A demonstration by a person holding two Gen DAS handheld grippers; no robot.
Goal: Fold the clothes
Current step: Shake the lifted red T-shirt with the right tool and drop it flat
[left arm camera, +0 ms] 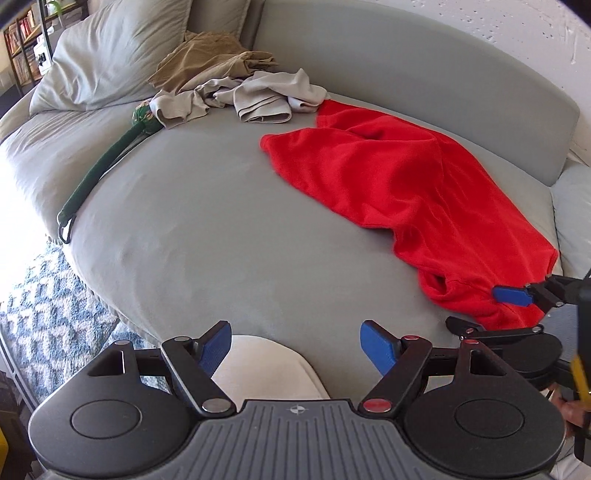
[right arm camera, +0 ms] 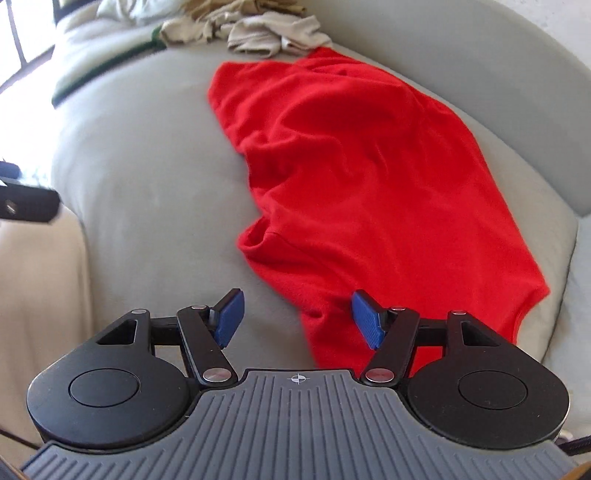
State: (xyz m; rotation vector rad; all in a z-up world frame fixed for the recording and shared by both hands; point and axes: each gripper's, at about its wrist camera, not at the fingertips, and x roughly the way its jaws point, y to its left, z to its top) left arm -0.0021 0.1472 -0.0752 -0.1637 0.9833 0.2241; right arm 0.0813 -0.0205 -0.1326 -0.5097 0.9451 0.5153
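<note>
A red shirt (left arm camera: 399,184) lies crumpled and spread on the grey sofa seat (left arm camera: 203,229), running from the back toward the front right. It fills the middle of the right wrist view (right arm camera: 369,177). My left gripper (left arm camera: 295,347) is open and empty above the seat's front edge, left of the shirt. My right gripper (right arm camera: 297,319) is open, its jaws straddling the shirt's near edge without holding it. Its blue fingertip (left arm camera: 511,295) shows over the shirt's near corner in the left wrist view.
A heap of beige and tan clothes (left arm camera: 236,85) lies at the back of the seat, also in the right wrist view (right arm camera: 266,33). A green strap (left arm camera: 107,162) lies at the left. A grey pillow (left arm camera: 110,48), a cream cloth (left arm camera: 266,365) and a patterned rug (left arm camera: 48,314) are nearby.
</note>
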